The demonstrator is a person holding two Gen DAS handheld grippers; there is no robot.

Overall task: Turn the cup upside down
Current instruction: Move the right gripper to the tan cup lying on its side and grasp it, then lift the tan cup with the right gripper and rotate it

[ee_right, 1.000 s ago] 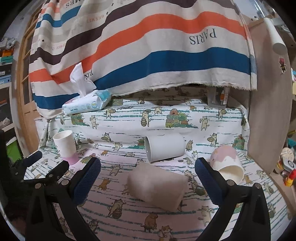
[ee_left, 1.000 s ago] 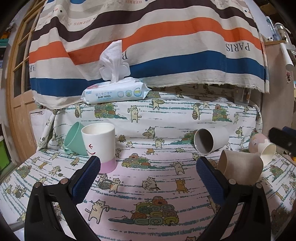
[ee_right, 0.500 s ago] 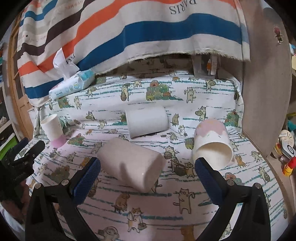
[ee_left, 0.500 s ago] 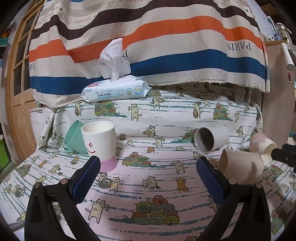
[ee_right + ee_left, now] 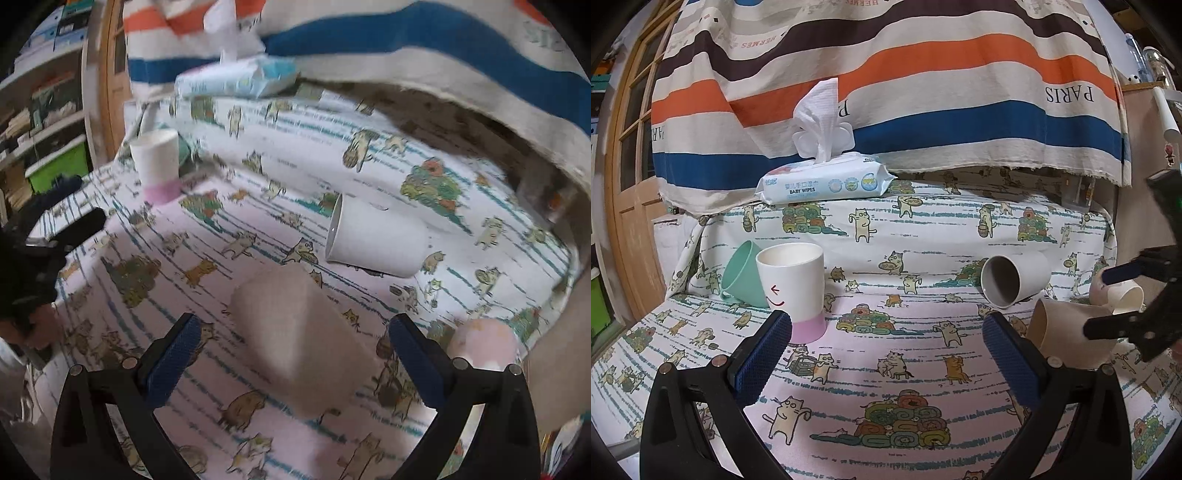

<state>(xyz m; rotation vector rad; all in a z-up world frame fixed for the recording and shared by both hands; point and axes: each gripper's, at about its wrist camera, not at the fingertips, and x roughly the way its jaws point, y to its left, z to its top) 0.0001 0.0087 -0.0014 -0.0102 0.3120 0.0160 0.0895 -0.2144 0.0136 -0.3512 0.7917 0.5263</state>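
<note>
A beige cup [image 5: 299, 339] lies on its side on the cat-print cloth, between the open fingers of my right gripper [image 5: 295, 354], which is tilted over it without touching. In the left wrist view the same cup [image 5: 1067, 336] lies at right, with the right gripper [image 5: 1123, 302] over it. My left gripper [image 5: 886, 350] is open and empty above the cloth. A white cup with a pink base [image 5: 792, 288] stands upright at left.
A white-grey cup [image 5: 1015, 278] lies on its side behind the beige one. A pink-white cup [image 5: 1123, 295] lies at far right. A mint cup [image 5: 738, 273] leans behind the upright one. A baby wipes pack [image 5: 827, 182] sits on the raised ledge under a striped cloth.
My right gripper has moved forward and down over the beige cup and rolled to a tilt; its view is motion-blurred. My left gripper has hardly moved.
</note>
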